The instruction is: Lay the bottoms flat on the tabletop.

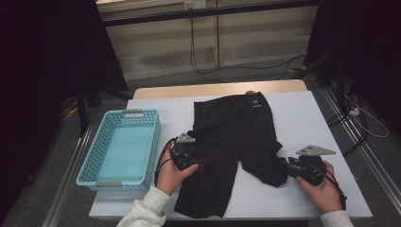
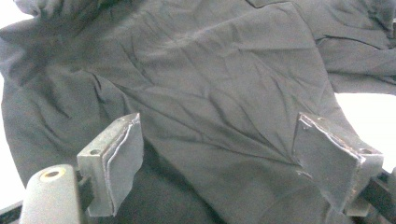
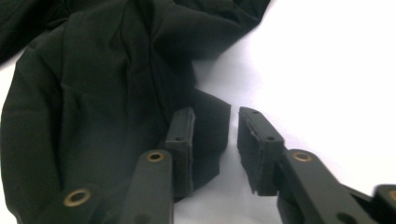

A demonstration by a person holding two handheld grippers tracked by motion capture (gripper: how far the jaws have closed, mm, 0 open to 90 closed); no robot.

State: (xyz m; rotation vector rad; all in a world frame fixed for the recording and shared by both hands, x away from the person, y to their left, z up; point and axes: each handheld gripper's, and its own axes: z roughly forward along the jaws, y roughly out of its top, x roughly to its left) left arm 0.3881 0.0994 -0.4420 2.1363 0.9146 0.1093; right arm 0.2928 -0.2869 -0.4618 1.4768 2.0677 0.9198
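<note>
A black garment [image 1: 236, 132] that looks like a pair of shorts lies spread on the white-covered table [image 1: 302, 113]. My left gripper [image 1: 202, 163] rests over its left leg, pointing right. Its jaws stand wide apart above the dark cloth [image 2: 210, 84], gripping nothing; the gripper [image 2: 219, 121] hovers close to the fabric. My right gripper [image 1: 284, 163] points left at the hem of the right leg. Its jaws are narrow, and a corner of the cloth [image 3: 212, 126] lies between them. One pad [image 3: 184, 135] touches the fabric; a strip of white table shows before the other pad [image 3: 254, 144].
A light blue plastic basket [image 1: 142, 116] stands at the table's left side with nothing in it. The table's wooden far edge [image 1: 189, 90] shows behind the white cover. Cables and a dark stand are on the floor beyond.
</note>
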